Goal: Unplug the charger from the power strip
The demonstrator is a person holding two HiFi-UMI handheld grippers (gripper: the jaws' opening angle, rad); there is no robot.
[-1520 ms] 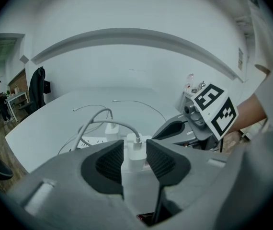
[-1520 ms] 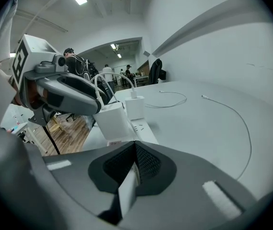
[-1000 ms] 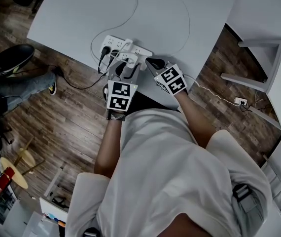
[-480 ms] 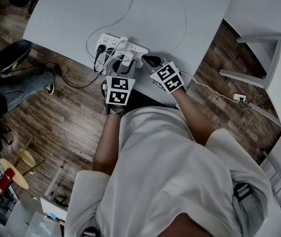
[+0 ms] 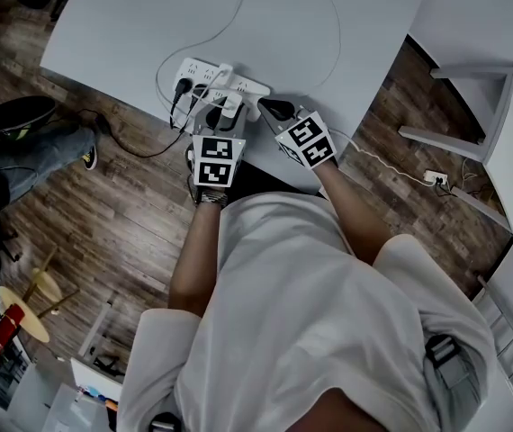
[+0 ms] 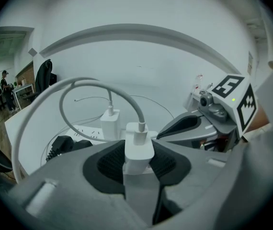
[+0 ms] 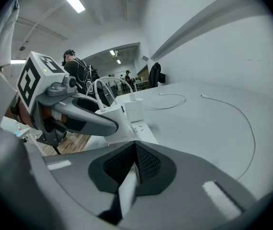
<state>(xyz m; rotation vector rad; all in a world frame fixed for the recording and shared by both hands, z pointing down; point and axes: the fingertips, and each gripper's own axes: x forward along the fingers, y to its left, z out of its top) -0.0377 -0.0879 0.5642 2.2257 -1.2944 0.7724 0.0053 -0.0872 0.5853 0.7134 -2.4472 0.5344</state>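
Observation:
A white power strip lies near the table's front edge with two white chargers and two black plugs in it. My left gripper has the nearer white charger between its ribbed pads, which touch both its sides as the jaws close; the charger's cable loops up and left. The second charger stands just behind it. My right gripper is shut, its tips at the strip's near end, right of the left gripper. I cannot tell whether it presses on the strip.
Thin white cables curl over the white table. A white cord runs off the table's edge to a floor socket. A person's leg and shoe lie on the wooden floor at left. A white table frame stands at right.
Both grippers stay at the power strip, the left one shifted only slightly. The bystander's shoe at left has drawn back toward the picture's edge.

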